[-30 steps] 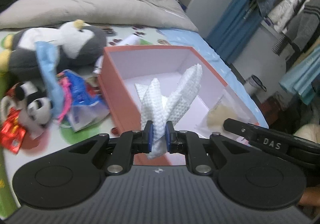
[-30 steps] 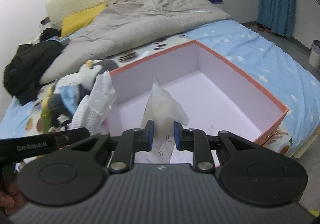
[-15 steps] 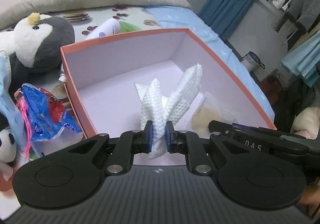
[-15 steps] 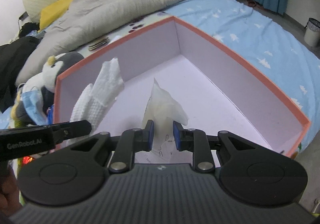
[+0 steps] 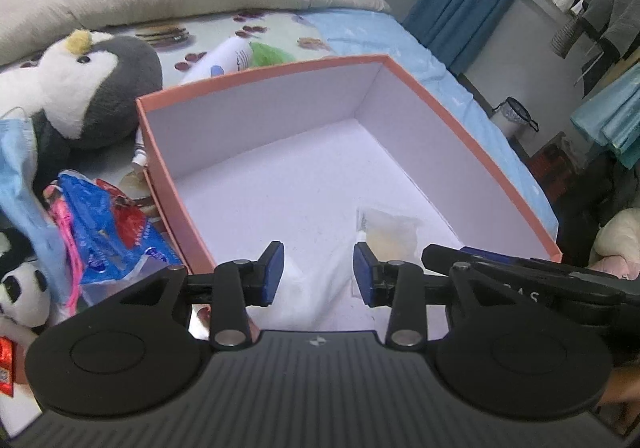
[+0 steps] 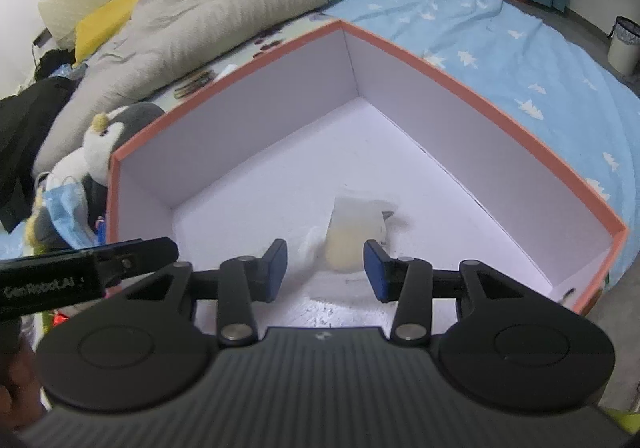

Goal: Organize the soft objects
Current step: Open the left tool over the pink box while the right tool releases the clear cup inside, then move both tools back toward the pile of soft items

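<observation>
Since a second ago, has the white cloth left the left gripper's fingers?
Yes. The left gripper is open, and the white cloth has dropped from between its fingers to the floor of the pink box.

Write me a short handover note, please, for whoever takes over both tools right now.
Left tool: open, holding nothing, over the box's near edge.
Right tool: open, holding nothing, above the box floor.
Done: white cloth and clear pouch lie inside the orange box.
Left: penguin plush, blue face mask, panda plush and blue wrapper wait on the bed beside the box.
</observation>
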Motion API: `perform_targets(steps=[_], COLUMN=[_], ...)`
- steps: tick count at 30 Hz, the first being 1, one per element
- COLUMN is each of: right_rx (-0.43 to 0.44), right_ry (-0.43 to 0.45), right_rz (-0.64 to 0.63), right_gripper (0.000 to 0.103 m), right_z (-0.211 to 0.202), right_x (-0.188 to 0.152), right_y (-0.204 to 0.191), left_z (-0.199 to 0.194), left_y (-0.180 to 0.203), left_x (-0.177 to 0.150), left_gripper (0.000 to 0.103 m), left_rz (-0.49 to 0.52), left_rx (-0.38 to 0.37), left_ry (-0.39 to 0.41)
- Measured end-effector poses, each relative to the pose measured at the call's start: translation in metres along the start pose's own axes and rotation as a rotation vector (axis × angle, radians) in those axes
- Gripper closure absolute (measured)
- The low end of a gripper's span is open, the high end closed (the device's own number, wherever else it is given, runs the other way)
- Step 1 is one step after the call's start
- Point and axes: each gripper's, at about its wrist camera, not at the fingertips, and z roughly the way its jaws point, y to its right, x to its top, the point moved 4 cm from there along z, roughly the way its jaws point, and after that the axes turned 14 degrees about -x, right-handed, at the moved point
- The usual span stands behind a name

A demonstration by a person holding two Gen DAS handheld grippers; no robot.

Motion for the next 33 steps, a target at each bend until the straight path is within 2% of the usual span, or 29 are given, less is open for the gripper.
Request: perform_targets(steps=[13, 28, 33], right_rx=[0.033, 0.077, 0.090], right_ry=[0.096, 0.186, 0.200], right_rz=[0.006, -0.038, -0.060], right_gripper=[0.058, 0.058, 0.057], right_z=[-0.076, -0.146, -0.159], right_x=[-0.032, -0.089, -0.105], right_y=[-0.007, -0.031, -0.040], left_z=[-0.087, -0.175, -0.194], left_y=[0.026, 0.025, 0.024], left_x=[-0.045, -0.110, -0.125], left_gripper=[0.058, 0.058, 0.051], left_rz=[0.036, 0.041, 0.039], left_rx=[0.004, 0.025, 0.032], left_ry=[0.092, 0.191, 0.228])
